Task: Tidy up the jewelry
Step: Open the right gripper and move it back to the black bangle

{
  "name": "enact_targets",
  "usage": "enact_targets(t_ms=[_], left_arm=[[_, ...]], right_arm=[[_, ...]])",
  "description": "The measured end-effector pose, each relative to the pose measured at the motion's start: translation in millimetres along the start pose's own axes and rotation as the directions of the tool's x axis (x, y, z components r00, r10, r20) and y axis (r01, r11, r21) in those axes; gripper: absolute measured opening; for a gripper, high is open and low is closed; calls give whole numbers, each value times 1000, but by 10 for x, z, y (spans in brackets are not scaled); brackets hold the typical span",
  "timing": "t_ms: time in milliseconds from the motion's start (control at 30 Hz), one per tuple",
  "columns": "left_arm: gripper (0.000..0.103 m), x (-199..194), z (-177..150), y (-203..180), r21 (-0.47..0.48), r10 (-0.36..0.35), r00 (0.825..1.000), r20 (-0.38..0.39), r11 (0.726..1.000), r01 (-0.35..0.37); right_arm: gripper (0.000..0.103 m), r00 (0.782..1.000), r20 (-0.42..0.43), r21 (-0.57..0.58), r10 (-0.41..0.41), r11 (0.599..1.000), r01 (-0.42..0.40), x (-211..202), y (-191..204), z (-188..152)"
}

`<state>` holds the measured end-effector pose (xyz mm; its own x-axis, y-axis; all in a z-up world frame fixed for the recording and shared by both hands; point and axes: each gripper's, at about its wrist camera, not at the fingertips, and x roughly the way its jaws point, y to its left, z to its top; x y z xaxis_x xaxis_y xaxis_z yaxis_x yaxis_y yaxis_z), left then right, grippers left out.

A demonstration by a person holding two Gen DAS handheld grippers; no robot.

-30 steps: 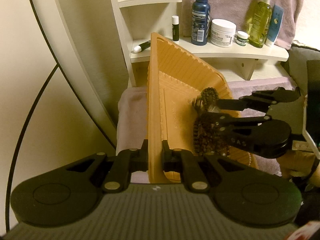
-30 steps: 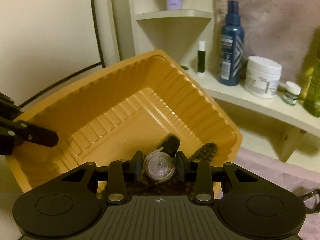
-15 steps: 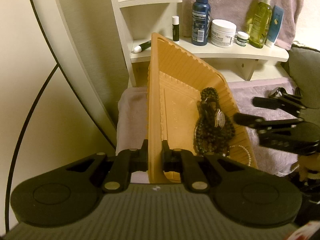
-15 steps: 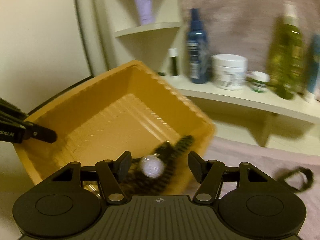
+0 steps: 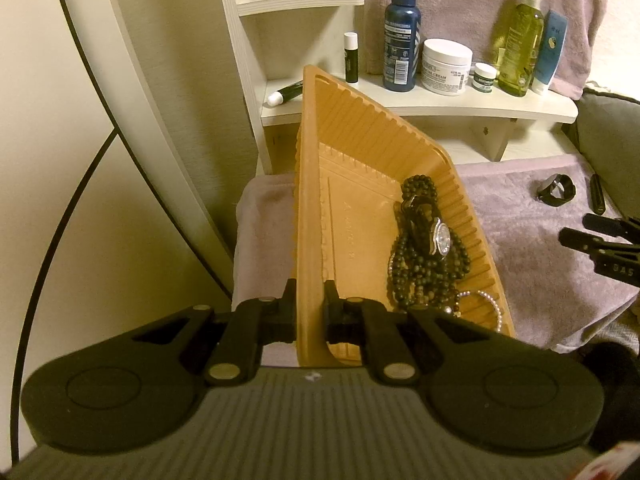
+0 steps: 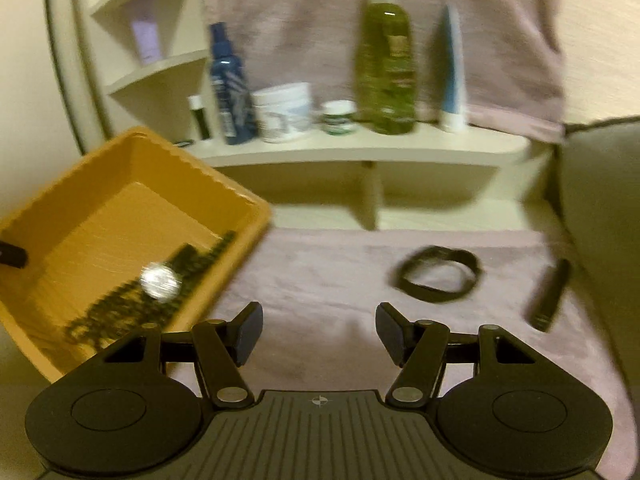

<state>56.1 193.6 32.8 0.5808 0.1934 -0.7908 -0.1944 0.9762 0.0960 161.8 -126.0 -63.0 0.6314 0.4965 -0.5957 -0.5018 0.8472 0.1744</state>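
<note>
Jewelry: dark beaded necklaces (image 5: 424, 264) heaped in the lower right corner of orange tray (image 5: 344, 168), silver-faced watch (image 5: 442, 237) lying on top of the beads, pale bead bracelet (image 5: 486, 300) at the near edge of the heap; same heap blurred in the right wrist view, watch face (image 6: 160, 281) a bright disc among dark beads. Tray tilted, one long wall raised, resting partly on lilac towel (image 5: 532, 248) spread over the surface below the shelf. Left claw (image 5: 310, 312) clamped tight on the tray's near wall, one finger outside, one inside. Right claw (image 6: 319, 334) spread wide and empty, having just been opening, nothing between the pads, hanging over bare towel just right of the tray; its dark fingertips (image 5: 576, 236) seen at the right edge of the left wrist view, apart from the tray. Black band (image 6: 438, 274) lying looped on the towel well right of the tray; slim dark stick (image 6: 550, 296) farther right, near a grey cushion. Cream shelf (image 5: 440, 104) behind, carrying blue spray bottle (image 5: 400, 40), white cream jar (image 5: 446, 66), small green-labelled pot (image 5: 485, 77), green oil bottle (image 5: 520, 40), blue tube (image 5: 550, 50), lip balm stick (image 5: 351, 56); right wrist view smeared by motion, labels unreadable.
</note>
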Motion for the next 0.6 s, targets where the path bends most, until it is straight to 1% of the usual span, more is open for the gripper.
enact_targets(t_ms=[167, 267, 433, 600], left_arm=[[10, -4, 7, -13, 4, 2, 1000, -1, 1000, -2], [10, -6, 7, -19, 4, 2, 1000, -1, 1000, -2], [10, -4, 7, -15, 5, 2, 1000, -2, 1000, -2], [10, -5, 7, -12, 4, 2, 1000, -3, 1000, -2]], right_arm=[[63, 997, -10, 1, -76, 997, 76, -23, -195, -48], [63, 994, -9, 3, -107, 994, 107, -29, -296, -48], [63, 991, -3, -9, -134, 991, 134, -33, -389, -26], [63, 991, 6, -31, -131, 991, 131, 20, -418, 41]])
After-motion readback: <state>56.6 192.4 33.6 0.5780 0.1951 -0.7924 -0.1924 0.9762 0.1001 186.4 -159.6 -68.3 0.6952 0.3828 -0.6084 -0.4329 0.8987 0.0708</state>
